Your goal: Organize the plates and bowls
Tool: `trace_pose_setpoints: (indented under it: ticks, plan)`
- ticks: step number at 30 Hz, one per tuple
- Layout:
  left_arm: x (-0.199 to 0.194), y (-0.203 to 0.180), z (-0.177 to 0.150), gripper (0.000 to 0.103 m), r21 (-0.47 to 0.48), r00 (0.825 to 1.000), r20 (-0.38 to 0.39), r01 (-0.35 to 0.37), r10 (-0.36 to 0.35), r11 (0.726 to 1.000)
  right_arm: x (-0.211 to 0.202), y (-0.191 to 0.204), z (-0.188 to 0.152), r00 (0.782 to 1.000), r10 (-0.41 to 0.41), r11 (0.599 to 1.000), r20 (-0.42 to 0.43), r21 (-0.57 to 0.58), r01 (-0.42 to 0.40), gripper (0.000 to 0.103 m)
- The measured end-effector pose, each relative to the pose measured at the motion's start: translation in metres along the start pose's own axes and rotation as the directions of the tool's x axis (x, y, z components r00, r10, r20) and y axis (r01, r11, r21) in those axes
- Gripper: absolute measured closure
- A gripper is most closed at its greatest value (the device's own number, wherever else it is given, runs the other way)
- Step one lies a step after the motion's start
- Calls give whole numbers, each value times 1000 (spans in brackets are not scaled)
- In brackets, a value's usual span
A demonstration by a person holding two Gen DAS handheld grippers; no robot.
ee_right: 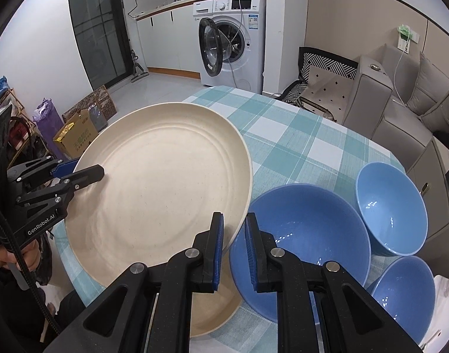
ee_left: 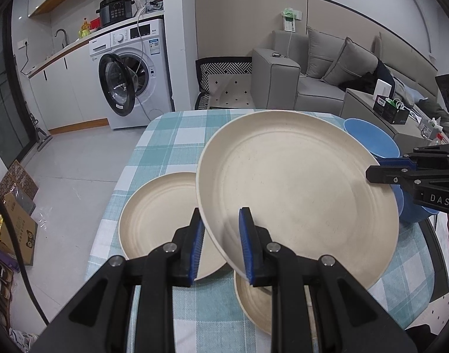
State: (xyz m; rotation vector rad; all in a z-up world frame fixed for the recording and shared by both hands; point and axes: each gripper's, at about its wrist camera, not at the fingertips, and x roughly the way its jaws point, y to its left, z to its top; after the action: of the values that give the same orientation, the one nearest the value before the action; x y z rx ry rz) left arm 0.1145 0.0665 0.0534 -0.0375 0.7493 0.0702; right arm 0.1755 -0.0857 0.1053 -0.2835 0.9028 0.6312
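A large cream plate is held tilted above the checked table between both grippers. My left gripper is shut on its near rim; it shows at the left of the right wrist view. My right gripper straddles the plate's opposite rim with its jaws slightly apart; it shows at the right of the left wrist view. A second cream plate lies on the table to the left. A smaller cream plate lies under the held one. Three blue bowls stand at the right.
The table has a teal and white checked cloth. A washing machine with its door open stands beyond, a grey sofa to the right. Boxes lie on the floor at left.
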Motion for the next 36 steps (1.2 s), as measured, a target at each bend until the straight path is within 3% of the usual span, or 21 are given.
trace_pose_setpoints:
  ticks: [36]
  plan:
    - [10,-1,-45,82,16,999,-41,19,-18,1000,28,11,-41,999,18,1000,-51,20,-17,87]
